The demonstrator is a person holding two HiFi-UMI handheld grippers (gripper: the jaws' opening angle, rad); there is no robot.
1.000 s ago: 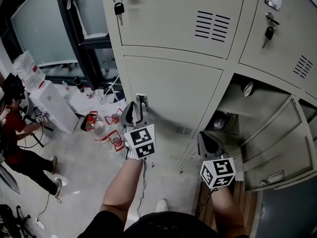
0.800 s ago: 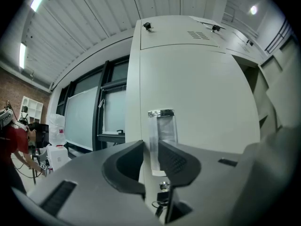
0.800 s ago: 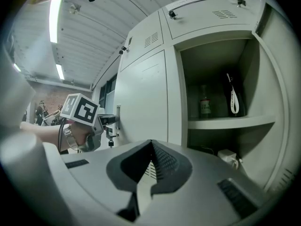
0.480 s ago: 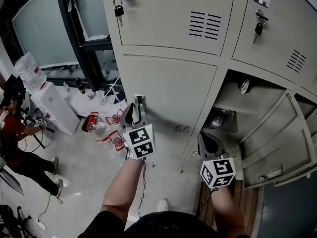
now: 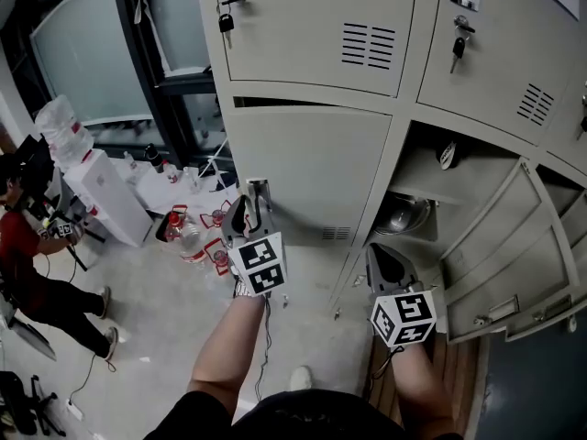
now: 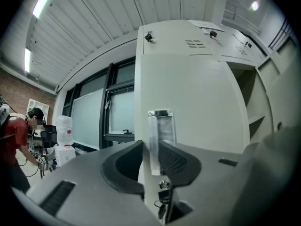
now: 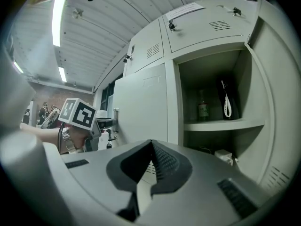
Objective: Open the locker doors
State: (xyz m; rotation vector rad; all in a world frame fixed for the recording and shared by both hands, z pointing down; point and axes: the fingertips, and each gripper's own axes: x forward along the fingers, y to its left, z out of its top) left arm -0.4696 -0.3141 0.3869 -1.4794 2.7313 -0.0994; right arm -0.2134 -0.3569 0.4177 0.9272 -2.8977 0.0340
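Two risks: left gripper [image 5: 249, 207] pinches the handle [image 6: 161, 128], but its jaws just eased apart, so it may slip mid-pull. Right gripper [image 5: 381, 259], closed and empty at the door's [image 5: 316, 163] 4 o'clock, likely sits in its swing path.

The lockers [image 5: 312, 26] are pale beige, with black vent slits [image 5: 367, 44]. The door handle [image 6: 162, 128] is clear with silvery ends. A black key [image 5: 224, 23] hangs at twelve o'clock. At nine o'clock a shirt [image 5: 14, 241] is red, and the floor [image 5: 147, 310] is mottled grey.
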